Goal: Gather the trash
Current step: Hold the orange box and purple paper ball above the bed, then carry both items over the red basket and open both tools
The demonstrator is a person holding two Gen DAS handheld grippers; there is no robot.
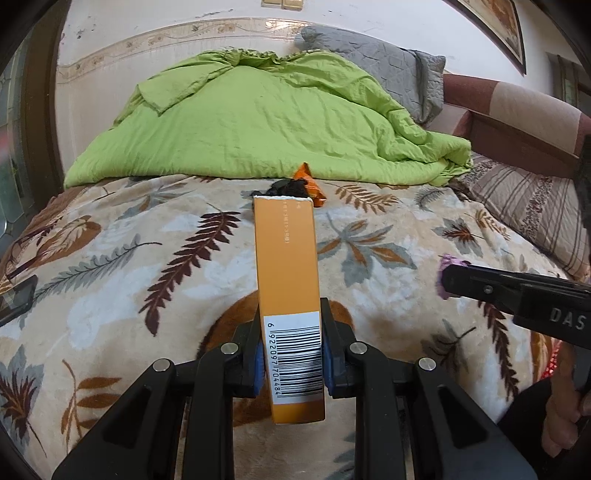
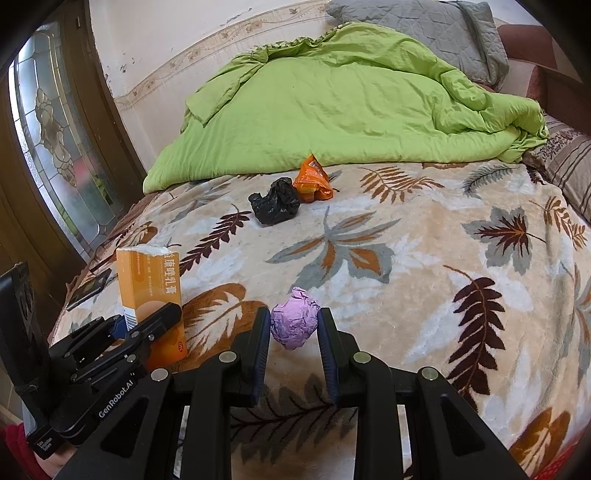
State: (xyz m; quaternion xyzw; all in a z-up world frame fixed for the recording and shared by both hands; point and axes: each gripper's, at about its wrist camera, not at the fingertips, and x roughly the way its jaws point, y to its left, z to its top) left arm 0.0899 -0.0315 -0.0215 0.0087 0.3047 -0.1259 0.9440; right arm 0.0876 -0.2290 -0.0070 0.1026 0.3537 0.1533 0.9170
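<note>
Left claw (image 1: 291, 354) clamped on an orange box (image 1: 290, 295), blue pads pressing both narrow sides at the barcode end. Box juts away from the claw toward 12 o'clock, torn white end farthest out, held clear of the leaf-print blanket (image 1: 147, 258).

Right claw (image 2: 293, 339) narrowly parted, a crumpled purple paper ball (image 2: 294, 318) between its fingertips; both fingers sit against the ball's sides, and it looks gripped. Ball sticks out past the tips toward 12 o'clock.

In the right wrist view, the left claw and box sit at 9 o'clock of the right claw, close beside it.

Farther out on the blanket at 12 o'clock: a black plastic bag (image 2: 275, 202), crumpled, touching an orange wrapper (image 2: 312, 179) just behind it at 1 o'clock. Both well apart from the claws.

Beyond those, a green quilt (image 2: 332, 110) heaped across the bed, grey pillow (image 2: 424, 26) behind it. Dark phone (image 2: 88, 290) at 10 o'clock near the blanket's edge.
</note>
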